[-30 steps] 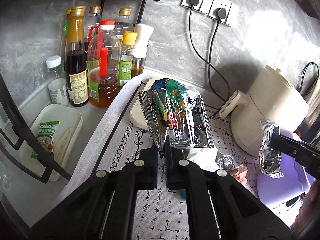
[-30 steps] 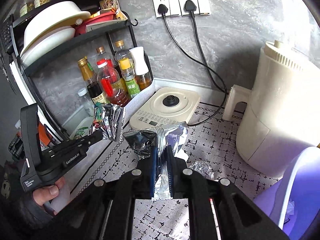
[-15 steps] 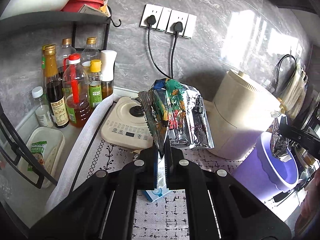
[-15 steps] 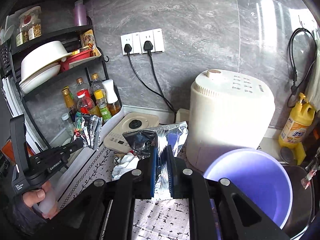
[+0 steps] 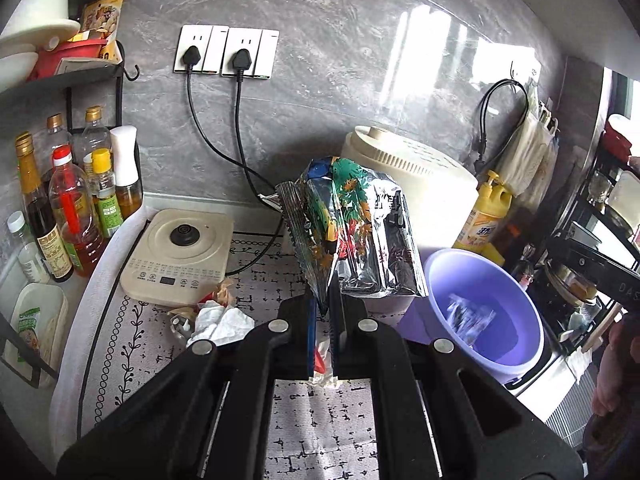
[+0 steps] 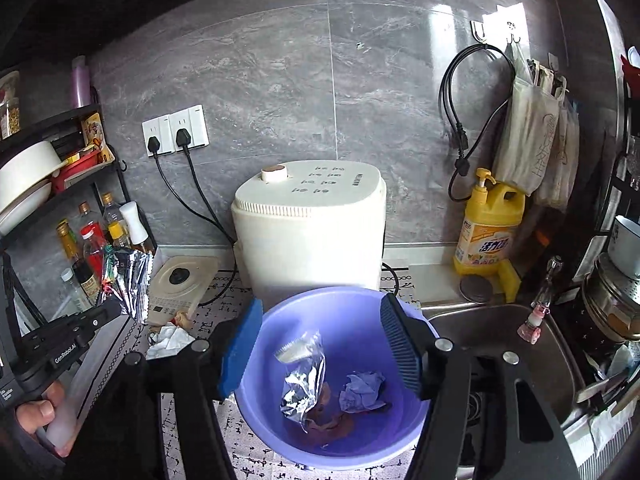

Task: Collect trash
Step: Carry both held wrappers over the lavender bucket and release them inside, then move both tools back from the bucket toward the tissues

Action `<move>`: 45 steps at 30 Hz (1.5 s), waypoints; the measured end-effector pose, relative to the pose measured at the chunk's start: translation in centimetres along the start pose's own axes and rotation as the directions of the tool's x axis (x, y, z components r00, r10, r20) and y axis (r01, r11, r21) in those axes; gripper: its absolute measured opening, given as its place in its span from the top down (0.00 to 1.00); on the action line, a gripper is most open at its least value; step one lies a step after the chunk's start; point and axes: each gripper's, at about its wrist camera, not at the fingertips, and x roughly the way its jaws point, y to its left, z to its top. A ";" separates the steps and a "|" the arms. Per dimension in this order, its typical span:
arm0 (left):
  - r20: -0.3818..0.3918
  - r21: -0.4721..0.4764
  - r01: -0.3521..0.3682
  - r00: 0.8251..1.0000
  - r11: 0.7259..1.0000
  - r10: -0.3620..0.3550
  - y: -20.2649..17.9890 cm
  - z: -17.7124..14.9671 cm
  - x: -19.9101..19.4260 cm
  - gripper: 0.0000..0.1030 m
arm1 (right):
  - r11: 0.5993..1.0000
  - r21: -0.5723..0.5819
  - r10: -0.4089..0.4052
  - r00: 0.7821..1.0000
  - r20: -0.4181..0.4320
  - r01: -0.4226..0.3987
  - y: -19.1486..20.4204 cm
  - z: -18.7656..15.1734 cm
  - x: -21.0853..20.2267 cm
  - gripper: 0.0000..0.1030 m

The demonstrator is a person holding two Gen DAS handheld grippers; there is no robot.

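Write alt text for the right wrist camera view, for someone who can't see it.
The open right gripper hovers over a purple basin holding a silver foil wrapper and crumpled paper. Behind stands a cream appliance; at far left, the left gripper pinches a foil snack bag.

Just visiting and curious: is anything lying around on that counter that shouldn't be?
Yes. Crumpled white tissue and brownish scraps litter the patterned mat beside the cream induction cooker, outside the purple bin.
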 end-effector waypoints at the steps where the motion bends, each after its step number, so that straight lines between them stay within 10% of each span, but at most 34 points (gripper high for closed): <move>1: 0.000 0.010 0.011 1.000 1.000 -0.011 -0.7 0.1 0.0 0.94 | 1.000 0.001 -0.010 1.000 0.001 0.010 -0.5 -0.1 -0.4 0.36; 22: -0.134 0.163 0.223 0.970 0.961 -0.202 -13.6 -0.5 4.2 0.92 | 0.985 0.151 -0.085 0.996 -0.029 0.088 -9.1 -5.2 -7.2 0.15; 26: -0.169 0.153 0.217 0.967 0.964 -0.191 -14.2 -0.9 5.0 0.27 | 0.985 0.151 -0.075 0.996 -0.038 0.080 -10.3 -5.7 -7.4 0.15; 33: -0.120 0.109 0.128 0.986 0.986 -0.114 -12.6 -1.2 2.2 0.08 | 0.993 0.116 -0.016 0.999 -0.035 0.020 -10.6 -5.9 -7.3 0.09; 45: -0.085 0.034 -0.031 0.996 0.999 0.033 -7.5 -1.2 -3.1 0.05 | 0.993 0.079 0.095 0.994 -0.044 -0.091 -7.9 -5.2 -5.9 0.07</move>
